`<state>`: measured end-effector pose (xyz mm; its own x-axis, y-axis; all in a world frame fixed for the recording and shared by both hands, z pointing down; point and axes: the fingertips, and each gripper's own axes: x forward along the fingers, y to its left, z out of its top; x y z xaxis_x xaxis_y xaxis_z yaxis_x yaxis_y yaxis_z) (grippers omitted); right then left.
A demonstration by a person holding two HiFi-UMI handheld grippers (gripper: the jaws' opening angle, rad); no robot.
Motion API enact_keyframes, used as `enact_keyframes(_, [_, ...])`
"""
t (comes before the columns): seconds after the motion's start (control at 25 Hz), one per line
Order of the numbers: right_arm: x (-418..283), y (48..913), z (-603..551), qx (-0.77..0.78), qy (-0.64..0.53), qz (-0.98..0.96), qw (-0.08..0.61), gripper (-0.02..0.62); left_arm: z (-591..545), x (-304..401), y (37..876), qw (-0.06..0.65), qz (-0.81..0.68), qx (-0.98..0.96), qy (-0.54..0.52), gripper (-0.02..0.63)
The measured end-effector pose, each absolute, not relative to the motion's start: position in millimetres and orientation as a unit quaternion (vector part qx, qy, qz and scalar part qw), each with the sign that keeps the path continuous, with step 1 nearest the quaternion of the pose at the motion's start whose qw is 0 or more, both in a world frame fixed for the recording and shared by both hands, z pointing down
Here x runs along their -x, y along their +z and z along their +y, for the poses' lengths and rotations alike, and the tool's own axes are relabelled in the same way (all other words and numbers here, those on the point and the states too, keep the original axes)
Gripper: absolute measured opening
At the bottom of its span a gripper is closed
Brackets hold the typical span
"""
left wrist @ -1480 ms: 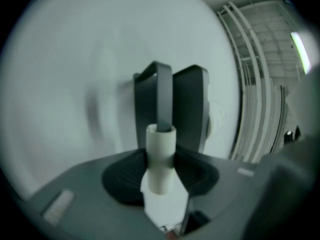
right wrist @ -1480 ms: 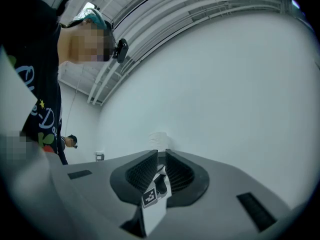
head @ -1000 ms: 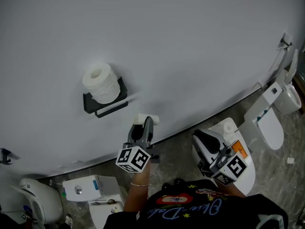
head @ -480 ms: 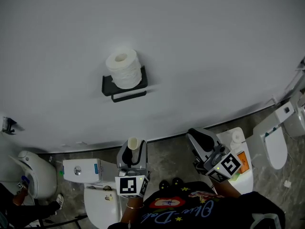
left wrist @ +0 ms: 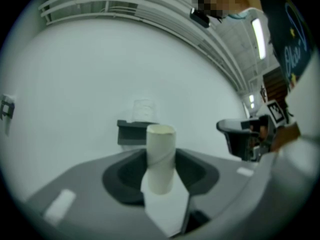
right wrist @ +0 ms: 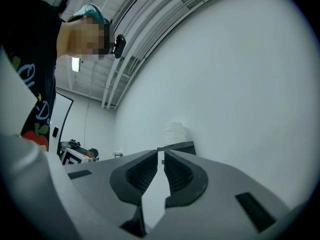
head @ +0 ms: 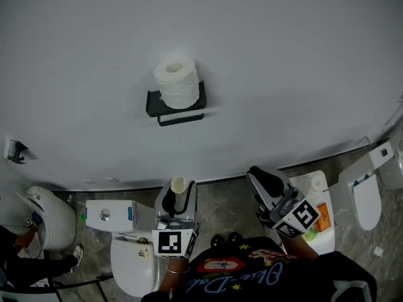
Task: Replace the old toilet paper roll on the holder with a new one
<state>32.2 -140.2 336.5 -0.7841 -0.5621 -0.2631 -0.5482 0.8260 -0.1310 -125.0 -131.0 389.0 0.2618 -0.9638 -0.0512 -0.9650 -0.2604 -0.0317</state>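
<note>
A full white toilet roll [head: 177, 80] stands on top of the black wall holder [head: 179, 109]; the bar below it is bare. My left gripper [head: 177, 190] is well below the holder and back from the wall. It grips an empty cardboard tube [head: 179, 187] upright between its pads, and its jaws are opening slightly. In the left gripper view the tube [left wrist: 160, 156] stands between the jaws of the left gripper [left wrist: 160, 170], with the holder [left wrist: 131, 131] far behind. My right gripper [head: 261, 178] is shut and empty. In its own view the right gripper [right wrist: 161, 161] points toward the roll [right wrist: 174, 133].
A white toilet [head: 132, 263] with its cistern [head: 110, 216] sits below the left gripper. A white unit with an orange label [head: 318, 216] stands by the right gripper, and another toilet [head: 365, 197] lies further right. A person [head: 25, 257] crouches at the lower left.
My left gripper has pulled back from the wall with the tube and rolled, so the tube now stands upright. The right gripper shifted slightly. The head view has swung left.
</note>
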Motion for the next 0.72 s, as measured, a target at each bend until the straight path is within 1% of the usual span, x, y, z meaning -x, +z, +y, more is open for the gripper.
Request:
enact_keyframes(0.16, [-27,334,-138,0.283,-0.026,0.946,0.153,0.037,-127,122,386,0.040,0.602,0.797,-0.012,0.170])
enact_keyframes(0.24, [-23,338,-137,0.275,-0.019,0.951,0.143,0.037,-126,121,385,0.048,0.601,0.798,-0.013,0.169])
enact_keyframes(0.36, [-8,320,-137,0.228,0.003,0.964,0.137,0.037,-124,124,386,0.034,0.602,0.798,-0.001,0.169])
enact_keyframes(0.48, [8,293,-145,0.180,0.051,0.975,0.118,0.037,-121,129,384,0.026,0.604,0.796,0.012,0.169])
enact_keyframes(0.56, [18,283,-153,0.158,0.068,0.981,0.088,0.037,-119,132,381,0.030,0.604,0.797,0.015,0.169])
enact_keyframes(0.64, [30,277,-162,0.137,0.084,0.986,0.042,0.037,-118,134,381,0.029,0.605,0.796,0.018,0.169])
enact_keyframes(0.72, [43,262,-172,0.120,0.124,0.985,0.009,0.037,-118,136,380,0.028,0.608,0.793,0.019,0.169])
